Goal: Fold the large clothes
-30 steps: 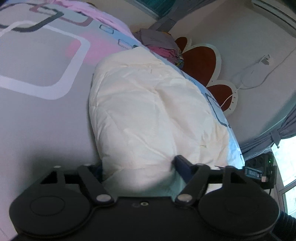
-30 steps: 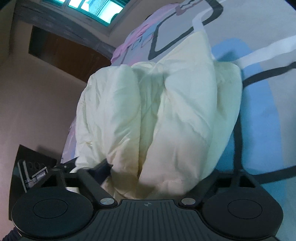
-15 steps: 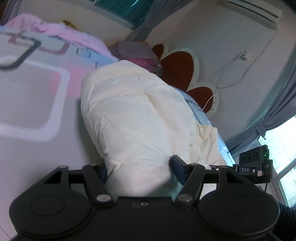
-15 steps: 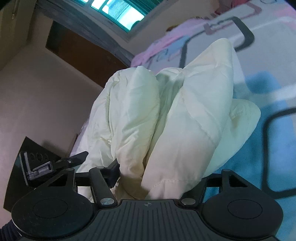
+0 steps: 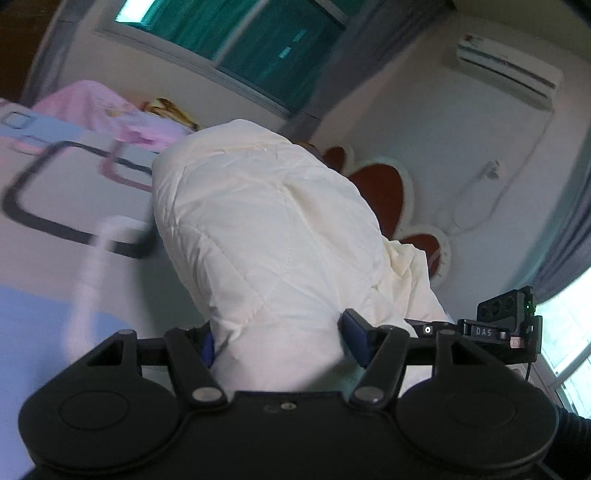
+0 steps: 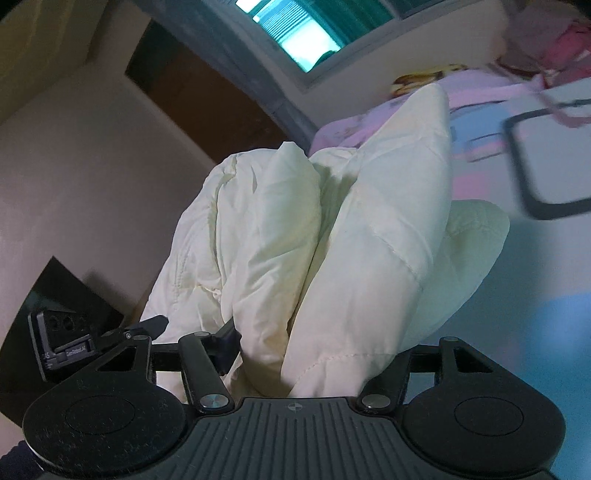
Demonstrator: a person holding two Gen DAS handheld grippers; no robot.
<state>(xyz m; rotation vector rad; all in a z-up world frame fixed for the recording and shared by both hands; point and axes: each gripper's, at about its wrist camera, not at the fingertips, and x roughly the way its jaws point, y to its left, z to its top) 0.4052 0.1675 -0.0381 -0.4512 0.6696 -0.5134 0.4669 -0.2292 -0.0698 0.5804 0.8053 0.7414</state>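
Left hand-held gripper (image 5: 282,341) is clamping a thick bunch of the cream quilted garment (image 5: 266,229), its jaws having closed further in the last second; the padding is bulging up ahead of it, above the patterned bed (image 5: 55,258). Right hand-held gripper (image 6: 314,350) is likewise clamping the garment's folds, jaws recently narrowed. Window (image 6: 310,33) is sitting beyond it.

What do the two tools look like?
Both are black. The left tool has two round discs at its base, thin linkage bars with silver pivot pins, and blue pads on its fingers. The right tool looks the same but has a ribbed base with a small crosshair mark. A dark ribbed sleeve edge shows beside each.
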